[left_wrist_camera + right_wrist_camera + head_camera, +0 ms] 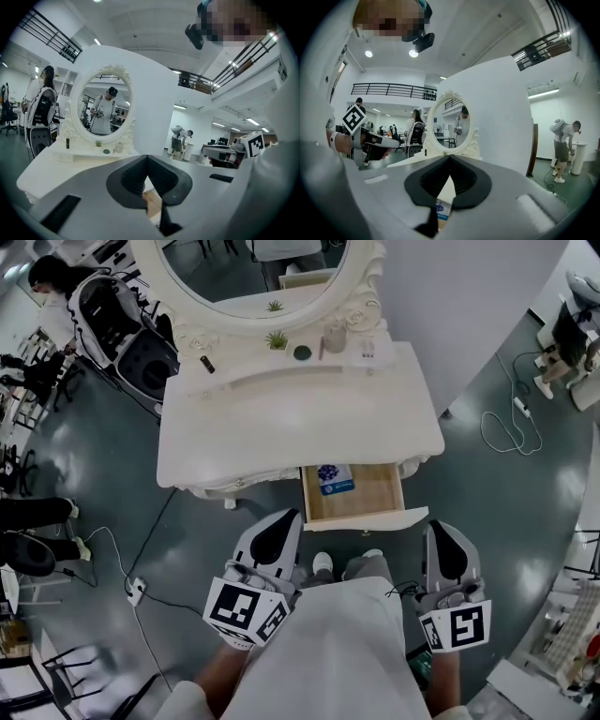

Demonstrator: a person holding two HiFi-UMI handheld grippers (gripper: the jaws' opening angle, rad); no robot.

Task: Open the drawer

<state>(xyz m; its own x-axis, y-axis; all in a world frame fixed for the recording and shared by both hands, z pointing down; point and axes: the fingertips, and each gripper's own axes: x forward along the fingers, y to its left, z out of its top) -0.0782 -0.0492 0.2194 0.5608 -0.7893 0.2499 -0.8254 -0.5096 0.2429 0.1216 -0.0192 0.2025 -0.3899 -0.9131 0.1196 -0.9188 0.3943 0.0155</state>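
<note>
The white dressing table [300, 423] has its right-hand drawer [370, 497] pulled out, wooden inside, its white front panel [367, 519] facing me. A blue and white packet [334, 478] lies at the back of the drawer. My left gripper [286, 519] hangs just left of the drawer front, shut and holding nothing. My right gripper [439, 527] is to the right of the drawer, also shut and holding nothing. In the left gripper view the jaws [147, 157] meet above a sliver of drawer wood [153, 204]. In the right gripper view the closed jaws [450, 158] frame the packet [442, 209].
An oval mirror [253, 277] stands at the back of the table, with a small plant [277, 338] and little jars beside it. A black and white chair [131, 334] is at the far left. Cables [511, 423] run over the grey floor. Other people stand further off.
</note>
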